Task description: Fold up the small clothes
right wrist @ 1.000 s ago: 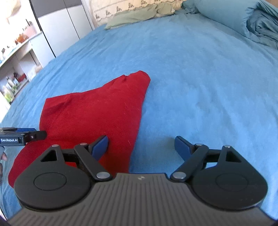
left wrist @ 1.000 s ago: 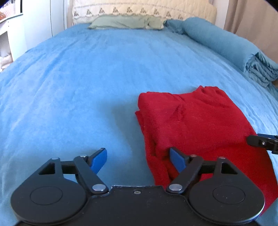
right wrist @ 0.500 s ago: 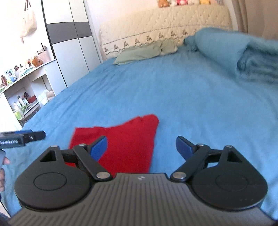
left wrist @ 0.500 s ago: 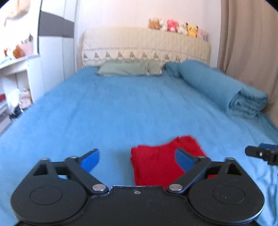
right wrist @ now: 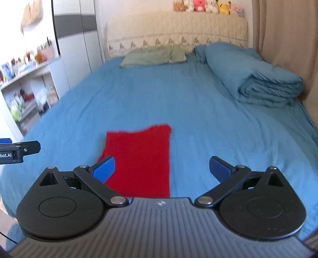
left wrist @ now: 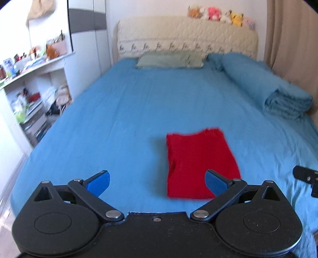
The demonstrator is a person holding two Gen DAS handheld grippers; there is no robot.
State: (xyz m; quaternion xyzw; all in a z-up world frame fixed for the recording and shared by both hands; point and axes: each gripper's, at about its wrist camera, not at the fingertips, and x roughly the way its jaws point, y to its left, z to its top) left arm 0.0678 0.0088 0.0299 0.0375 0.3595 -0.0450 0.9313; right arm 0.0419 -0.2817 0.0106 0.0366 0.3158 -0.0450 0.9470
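A red garment (left wrist: 198, 160) lies folded into a flat rectangle near the front of the blue bed (left wrist: 139, 111); it also shows in the right wrist view (right wrist: 141, 158). My left gripper (left wrist: 157, 181) is open and empty, held back above the bed's front edge, apart from the garment. My right gripper (right wrist: 162, 168) is open and empty, also pulled back from the garment. Each gripper's tip shows at the edge of the other's view: the right one (left wrist: 306, 177) and the left one (right wrist: 19, 150).
A rolled blue duvet (left wrist: 274, 93) lies along the bed's right side. A green pillow (left wrist: 171, 60) sits by the cream headboard (left wrist: 186, 39), with plush toys (right wrist: 206, 6) on top. White shelves (left wrist: 29, 95) with clutter stand left of the bed. A beige curtain (right wrist: 284, 39) hangs at right.
Both grippers have pulled back and up from the red garment, which now looks smaller and farther away. Both stay open and empty.
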